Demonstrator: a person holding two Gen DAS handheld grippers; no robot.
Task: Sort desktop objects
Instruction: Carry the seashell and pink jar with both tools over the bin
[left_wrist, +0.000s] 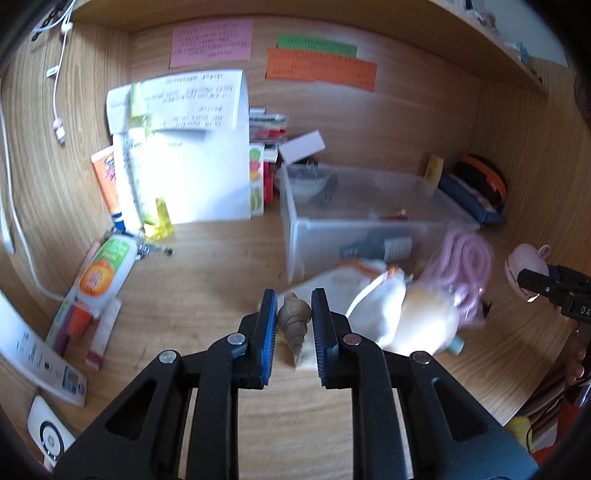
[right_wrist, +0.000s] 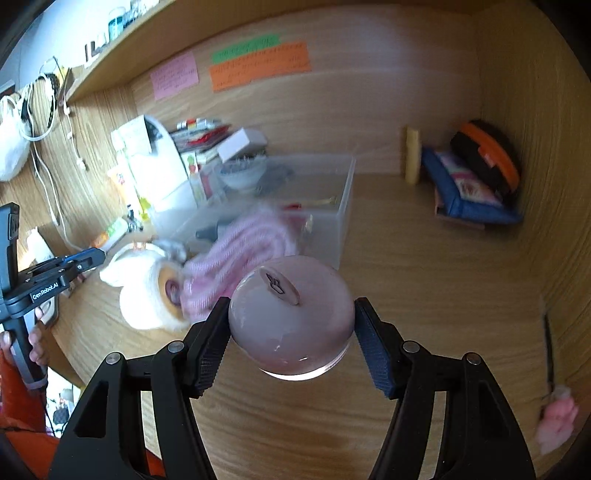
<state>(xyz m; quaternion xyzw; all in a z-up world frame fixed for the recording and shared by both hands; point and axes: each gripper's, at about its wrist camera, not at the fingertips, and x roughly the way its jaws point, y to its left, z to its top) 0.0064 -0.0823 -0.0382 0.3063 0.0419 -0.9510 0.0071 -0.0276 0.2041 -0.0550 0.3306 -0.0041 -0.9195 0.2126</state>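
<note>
Left wrist view first: my left gripper (left_wrist: 294, 308) is pinched nearly closed on a brown spiral seashell (left_wrist: 293, 320), blue pads (left_wrist: 269, 325) touching it on both sides, tip pointing back toward the camera. Shell sits above the wooden desk (left_wrist: 207, 266), just in front of a clear plastic bin (left_wrist: 354, 221) that has a small bowl (left_wrist: 308, 181) in its back corner. Right of the shell: white fluffy item (left_wrist: 406, 317) and pink knitted bundle (left_wrist: 467, 266), both blurred. Far left, orange-labelled bottle (left_wrist: 101, 273) lying beside tubes. Pink (left_wrist: 211, 38) and orange (left_wrist: 321, 69) notes on the back wall. Right gripper (left_wrist: 535, 284) enters at the right edge with something pale pink in it.

Right wrist view: my right gripper (right_wrist: 291, 326) is spread wide around a pale pink rounded ball-shaped object (right_wrist: 291, 325) with a small disc tab (right_wrist: 279, 286) on top; left pad touches it, right pad's contact I cannot tell for sure, but it is held clear of the desk. Bin (right_wrist: 343, 206) lies behind it, pink knit (right_wrist: 243, 251) and white fluff (right_wrist: 147, 299) to the left. Left gripper (right_wrist: 94, 256) is visible at the left edge. Orange-and-black case (right_wrist: 487, 158) leans in the far right corner.
</note>
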